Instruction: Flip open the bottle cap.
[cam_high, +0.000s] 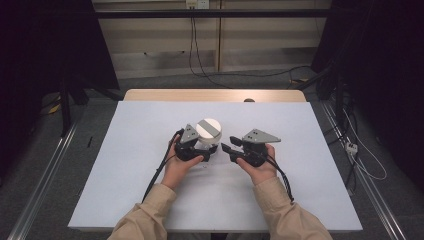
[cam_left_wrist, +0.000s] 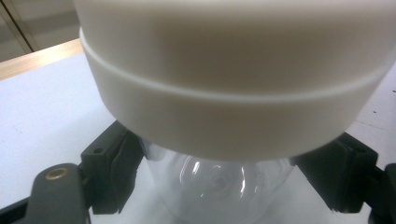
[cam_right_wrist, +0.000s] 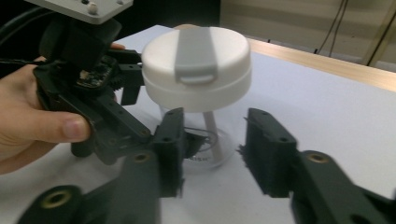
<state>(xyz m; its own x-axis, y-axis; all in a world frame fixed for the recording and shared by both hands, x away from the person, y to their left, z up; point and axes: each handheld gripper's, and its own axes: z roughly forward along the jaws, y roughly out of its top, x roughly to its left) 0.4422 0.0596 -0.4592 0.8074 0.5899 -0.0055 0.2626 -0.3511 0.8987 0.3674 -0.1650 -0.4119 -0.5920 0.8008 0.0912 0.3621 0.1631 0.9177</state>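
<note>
A clear container (cam_right_wrist: 205, 140) with a wide white lid (cam_right_wrist: 198, 65) stands near the centre of the white table (cam_high: 125, 165). A grey tab (cam_right_wrist: 196, 58) crosses the top of the lid, and a white straw-like stem (cam_right_wrist: 211, 128) runs down inside the clear body.

The left gripper (cam_left_wrist: 219, 182) holds the container: its jaws close on the clear body just below the lid, one on each side. The right gripper (cam_right_wrist: 212, 149) sits just beside the container, jaws spread wide and holding nothing, pointed at the clear body.

Probable faults from this position:
- The clear wall is smooth and curved. The left jaws may slip if the lid is pulled or twisted.
- The lid is broader than the body, so the load is top-heavy. Any release is likely to tip the container.
- The right jaws approach close to the left jaws. Closing low on the body risks a jaw-to-jaw collision.
- Excess clamp force may deform the wall; its stiffness cannot be judged here.
</note>
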